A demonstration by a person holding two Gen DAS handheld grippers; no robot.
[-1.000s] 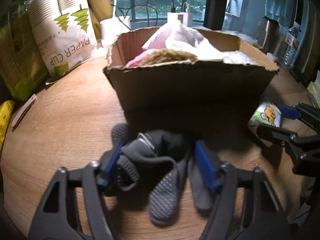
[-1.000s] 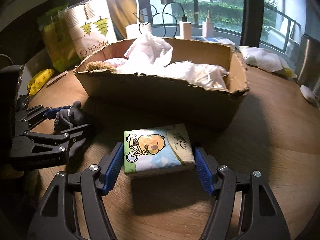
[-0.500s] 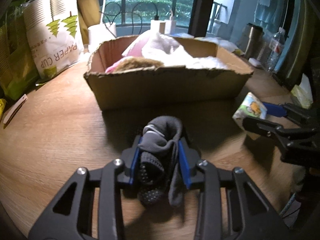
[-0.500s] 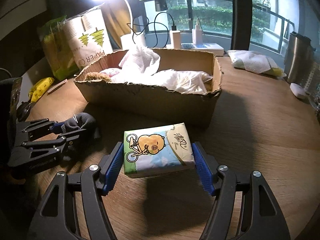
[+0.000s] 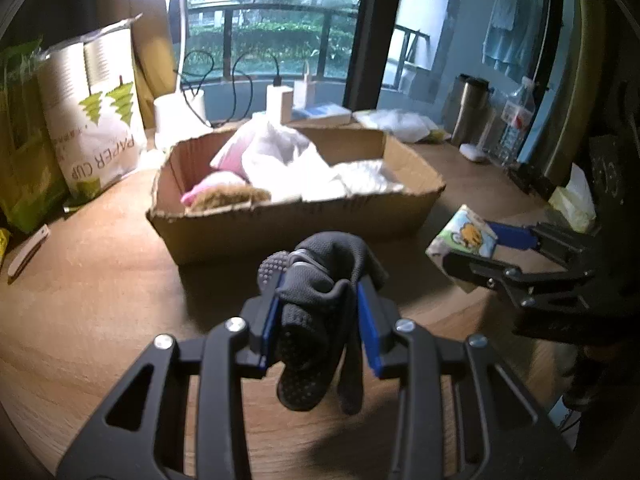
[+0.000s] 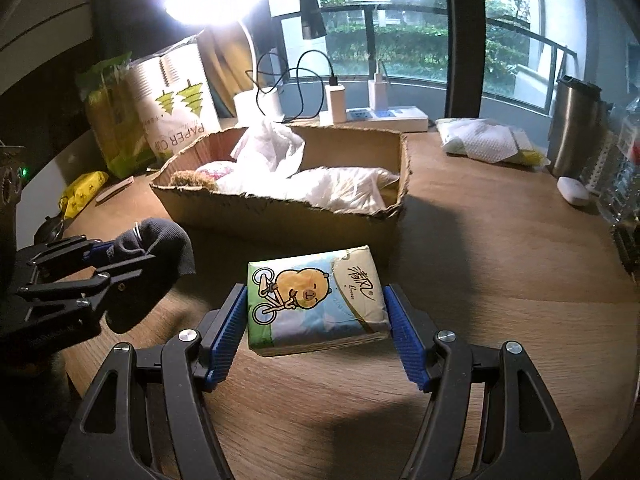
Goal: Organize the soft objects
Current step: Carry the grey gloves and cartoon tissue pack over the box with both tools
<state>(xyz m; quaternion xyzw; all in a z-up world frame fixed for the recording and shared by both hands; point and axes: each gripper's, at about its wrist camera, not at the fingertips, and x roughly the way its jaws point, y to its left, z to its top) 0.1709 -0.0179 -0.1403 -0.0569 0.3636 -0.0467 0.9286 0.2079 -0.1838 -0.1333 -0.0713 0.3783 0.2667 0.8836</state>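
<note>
Blue-padded fingers (image 5: 365, 320) of the left gripper (image 5: 318, 322) are clamped on a bunched dark grey sock (image 5: 320, 312), its dotted sole hanging below the pads and clear of the wooden surface (image 5: 100, 320). The jaws have just been closing, and the sock is pinched between them. In the right wrist view the same gripper (image 6: 116, 258) appears at the left, the sock (image 6: 160, 240) bulging out past its tips.

The right gripper (image 6: 316, 332) grips a soft tissue pack (image 6: 316, 300) printed with a cartoon bear on a bicycle; the ribbed blue fingers (image 6: 230, 328) press on its two short sides, and the pack is held flat, above the surface. In the left wrist view the pack (image 5: 464, 236) sits between the right gripper's tips (image 5: 476, 244) at the right.

Just beyond both grippers, toward the far edge of the surface, an open cardboard box (image 6: 280, 216) holds white crumpled cloths (image 6: 272, 148), a pink item (image 5: 208, 188) and something brown and fuzzy (image 5: 228, 198). Sock and tissue pack are both outside the box, just in front of its near wall.

Near the far left corner stands a bag of paper cups (image 5: 96, 120) beside a green packet (image 5: 20, 140). Chargers and a power strip (image 6: 384, 114) line the far edge, with a steel tumbler (image 6: 574, 128) toward the right edge.
</note>
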